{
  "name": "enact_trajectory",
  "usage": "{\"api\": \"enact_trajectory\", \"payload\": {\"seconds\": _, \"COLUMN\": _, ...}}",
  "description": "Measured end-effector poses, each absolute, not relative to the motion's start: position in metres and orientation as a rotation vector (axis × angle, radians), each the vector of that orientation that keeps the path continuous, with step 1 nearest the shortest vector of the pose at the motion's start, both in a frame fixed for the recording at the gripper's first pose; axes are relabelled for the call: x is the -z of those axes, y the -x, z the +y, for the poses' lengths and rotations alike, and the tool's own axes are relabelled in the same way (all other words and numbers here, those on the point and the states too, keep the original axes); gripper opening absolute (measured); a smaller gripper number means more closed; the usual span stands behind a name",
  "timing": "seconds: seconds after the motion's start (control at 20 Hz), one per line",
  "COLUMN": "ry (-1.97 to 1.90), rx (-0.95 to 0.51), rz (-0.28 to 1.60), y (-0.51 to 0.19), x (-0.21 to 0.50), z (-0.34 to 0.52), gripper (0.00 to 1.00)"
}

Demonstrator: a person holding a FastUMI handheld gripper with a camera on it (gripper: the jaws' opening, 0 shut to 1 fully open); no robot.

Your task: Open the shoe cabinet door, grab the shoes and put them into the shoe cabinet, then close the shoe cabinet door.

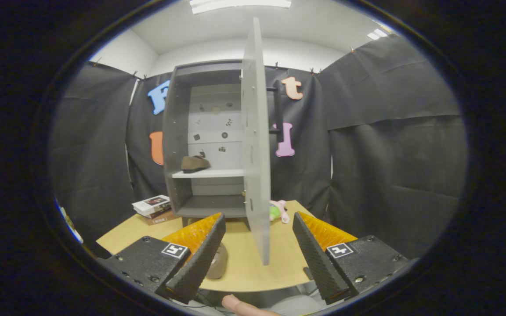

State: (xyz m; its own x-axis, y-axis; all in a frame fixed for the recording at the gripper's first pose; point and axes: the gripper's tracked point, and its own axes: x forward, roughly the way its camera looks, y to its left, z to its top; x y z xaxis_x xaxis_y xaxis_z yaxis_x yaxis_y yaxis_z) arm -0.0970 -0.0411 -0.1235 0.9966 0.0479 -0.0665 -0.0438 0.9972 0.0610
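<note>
Table (pixel 244 263): cabinet (pixel 178 145) door (pixel 255 145) open, shoe (pixel 195 163) on shelf; gripper (pixel 257 228) released.

- The shoe cabinet (pixel 178 131) is grey all over, and so is its door (pixel 255 145).
- The door's handle (pixel 278 112) is black.
- The shoe (pixel 195 163) on the shelf (pixel 209 174) is brown; the shelf is pale grey.
- The second shoe (pixel 218 263) on the table is tan.
- The table (pixel 253 263) is light wood-yellow.
- The soft toy (pixel 278 211) is green and pink.
- The top book (pixel 151 204) in the stack has a white cover.
- The booth's wall (pixel 389 153) is black cloth.
</note>
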Motion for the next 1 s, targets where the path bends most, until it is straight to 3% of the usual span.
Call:
{"api": "enact_trajectory", "payload": {"seconds": 0.5, "ry": -0.066, "rx": -0.129, "rz": -0.016, "y": 0.072, "x": 0.147, "z": 0.045, "gripper": 1.0}}
{"api": "enact_trajectory", "payload": {"seconds": 1.0, "ry": -0.016, "rx": -0.224, "rz": 0.18, "y": -0.01, "x": 0.283, "z": 0.126, "gripper": 0.99}}
